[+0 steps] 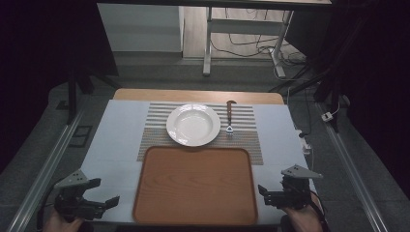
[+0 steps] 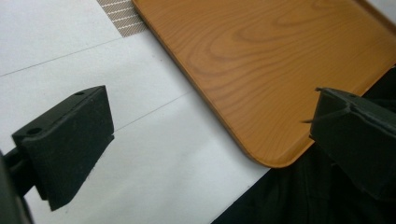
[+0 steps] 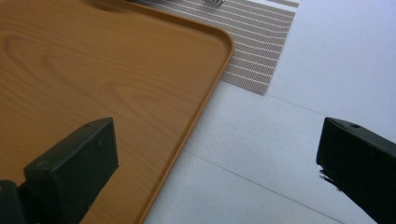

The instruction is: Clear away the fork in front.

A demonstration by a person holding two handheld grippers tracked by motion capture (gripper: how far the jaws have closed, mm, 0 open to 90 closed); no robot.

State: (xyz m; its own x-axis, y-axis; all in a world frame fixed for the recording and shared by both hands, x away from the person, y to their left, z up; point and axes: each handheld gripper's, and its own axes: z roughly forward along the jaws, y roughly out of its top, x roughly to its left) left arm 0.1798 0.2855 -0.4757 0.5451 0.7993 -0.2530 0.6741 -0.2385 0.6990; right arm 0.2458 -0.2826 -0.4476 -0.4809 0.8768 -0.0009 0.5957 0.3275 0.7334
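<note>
Dim floor and a desk frame with loose cables lie beyond the far edge of your table (image 1: pixel 121 145), whose top is covered in white. At the middle of the near edge sits a wooden tray (image 1: pixel 196 186), bare inside, its far rim overlapping a striped mat (image 1: pixel 246 128) that reaches toward the far edge. On that mat a white plate (image 1: pixel 193 124) rests upright just beyond the tray, and a fork (image 1: pixel 230 116) lies just to the right of the plate, tines toward you, not touching it.

Your left gripper (image 1: pixel 104 193) hovers at the near left corner of the table, just beside the tray's left rim, pointing inward. Its jaws stand wide with nothing between them; the left gripper view shows the tray's rounded near corner (image 2: pixel 275 158) lying in the gap.

Your right gripper (image 1: pixel 263 193) sits at the near right corner, just beside the tray's right rim, also aimed inward. Its jaws are spread wide and hold nothing; the right gripper view shows the tray's right rim (image 3: pixel 205 98) and white cover between them.
</note>
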